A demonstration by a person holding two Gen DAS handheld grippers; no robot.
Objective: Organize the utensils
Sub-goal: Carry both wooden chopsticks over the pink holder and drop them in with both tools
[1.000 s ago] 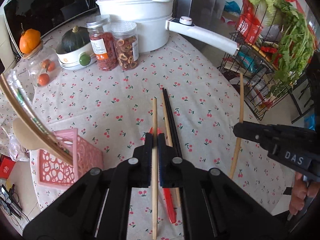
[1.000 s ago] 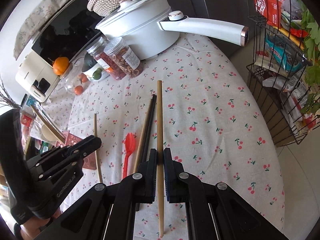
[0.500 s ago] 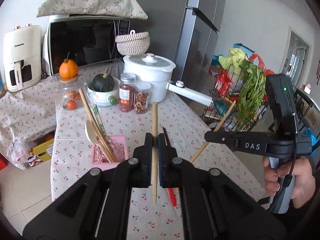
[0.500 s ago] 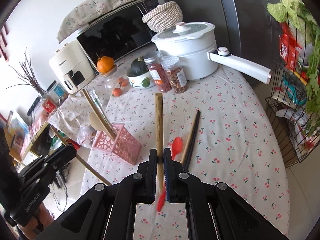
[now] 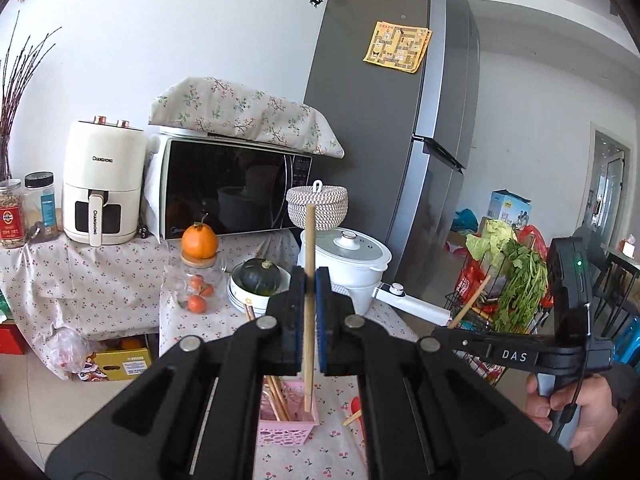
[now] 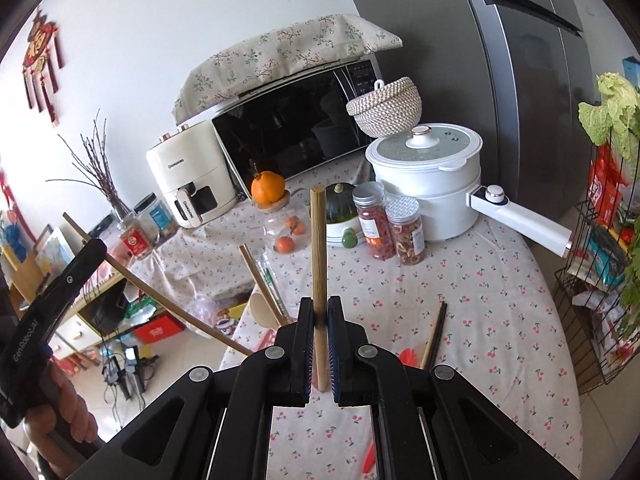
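**Both grippers aloft, a chopstick in each**

The left gripper [image 5: 310, 280] is clenched on a wooden chopstick [image 5: 309, 312] above the pink basket [image 5: 286, 426]. The right gripper [image 6: 319, 308] clamps another chopstick [image 6: 319, 264]. Dark chopsticks [image 6: 438, 326] lie on the cherry-print tablecloth [image 6: 480, 312]; microwave [image 6: 296, 124] along the back edge.

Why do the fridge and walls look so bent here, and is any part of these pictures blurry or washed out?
Left wrist view: the fisheye lens bows the fridge and darkens the corners; daylight washes out the doorway; the chopstick stays sharp. Right wrist view: the same bending tilts the microwave; the wall ornament near the edge is blurred.
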